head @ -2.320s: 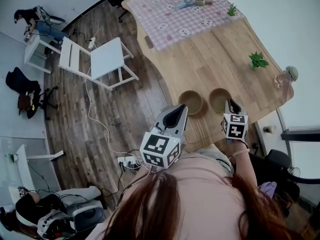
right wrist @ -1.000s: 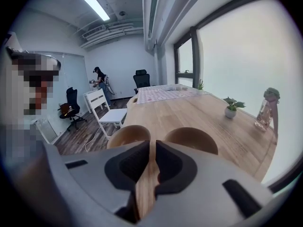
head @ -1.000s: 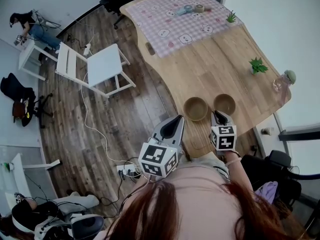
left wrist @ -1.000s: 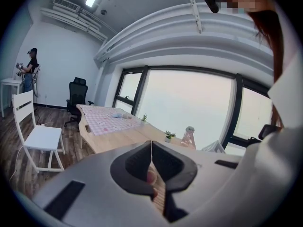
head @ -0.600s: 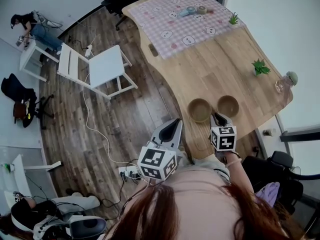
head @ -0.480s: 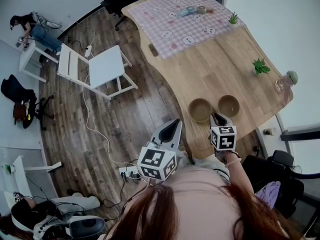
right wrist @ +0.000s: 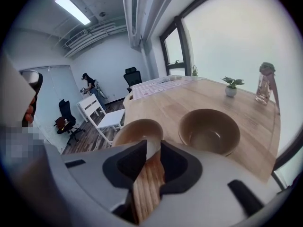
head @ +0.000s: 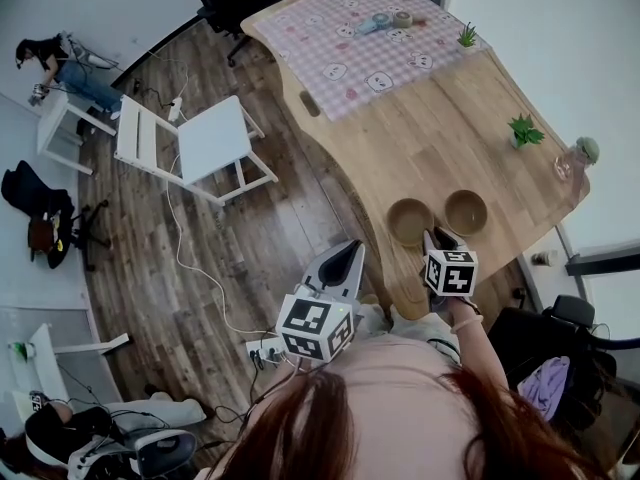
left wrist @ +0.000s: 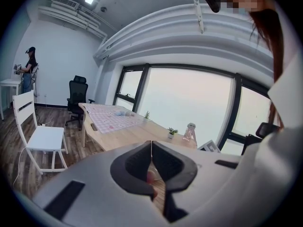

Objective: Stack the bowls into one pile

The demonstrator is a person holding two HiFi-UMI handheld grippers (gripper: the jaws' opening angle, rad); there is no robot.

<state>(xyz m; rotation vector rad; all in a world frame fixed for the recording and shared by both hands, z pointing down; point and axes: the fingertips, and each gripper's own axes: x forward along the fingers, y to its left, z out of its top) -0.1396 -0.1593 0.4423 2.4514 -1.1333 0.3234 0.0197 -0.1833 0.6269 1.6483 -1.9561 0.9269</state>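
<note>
Two brown bowls stand side by side near the front edge of the wooden table [head: 430, 128]: the left bowl [head: 410, 221] [right wrist: 137, 128] and the right bowl [head: 466, 212] [right wrist: 209, 131], both upright and empty. My right gripper [head: 436, 239] [right wrist: 152, 144] hovers just in front of them, aimed at the left bowl's near rim. Its jaws are opening, and only bare table wood shows between them. My left gripper [head: 348, 254] [left wrist: 151, 146] hangs off the table's front-left edge over the floor, shut and holding nothing.
Farther back on the table are a small plant [head: 522, 128], a glass bottle [head: 578, 153], a checked cloth [head: 370, 38] and another plant [head: 467, 36]. A white chair [head: 200, 133] and a cable lie on the floor to the left. A person [head: 50, 58] stands far off.
My right gripper has shifted left relative to the bowls, from in front of the right bowl to in front of the gap, nearer the left one. The left gripper stays off the table.
</note>
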